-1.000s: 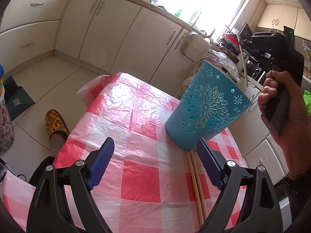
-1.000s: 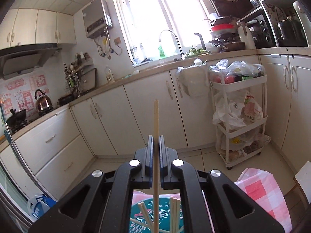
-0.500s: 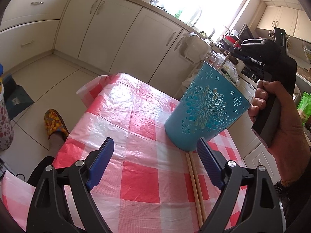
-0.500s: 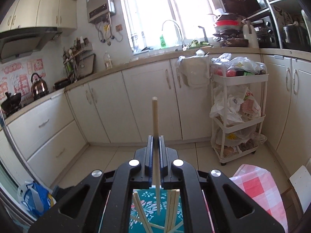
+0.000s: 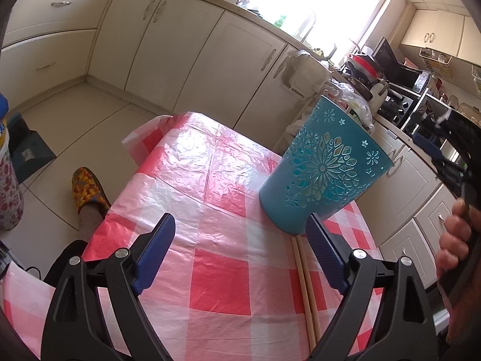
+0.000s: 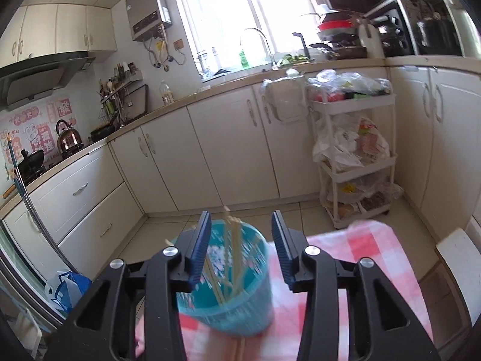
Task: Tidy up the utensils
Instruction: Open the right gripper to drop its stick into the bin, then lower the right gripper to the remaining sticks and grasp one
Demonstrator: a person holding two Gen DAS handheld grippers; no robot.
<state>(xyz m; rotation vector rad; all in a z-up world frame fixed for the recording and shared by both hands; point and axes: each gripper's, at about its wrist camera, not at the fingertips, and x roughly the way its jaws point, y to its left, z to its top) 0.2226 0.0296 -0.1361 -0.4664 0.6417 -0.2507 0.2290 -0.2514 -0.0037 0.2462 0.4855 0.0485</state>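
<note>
A teal cut-out utensil holder [image 5: 323, 171] stands on the red-and-white checked tablecloth [image 5: 210, 198]. In the right wrist view the holder [image 6: 228, 279] holds several wooden chopsticks [image 6: 234, 249]. My right gripper [image 6: 240, 249] is open and empty, just above and behind the holder's rim. My left gripper [image 5: 240, 258] is open and empty, low over the table in front of the holder. Two chopsticks [image 5: 306, 288] lie on the cloth beside its right finger, reaching the holder's base. The right gripper body [image 5: 451, 153] shows at the right edge of the left wrist view.
White kitchen cabinets [image 6: 228, 150] line the walls. A white trolley [image 6: 354, 150] full of bags stands behind the table. A foot in a patterned slipper [image 5: 87, 189] is on the floor left of the table. A white stool [image 6: 460, 249] is at the right.
My right gripper opened and let its chopstick drop into the holder, then moved back and lower to the right. The left gripper has hardly moved.
</note>
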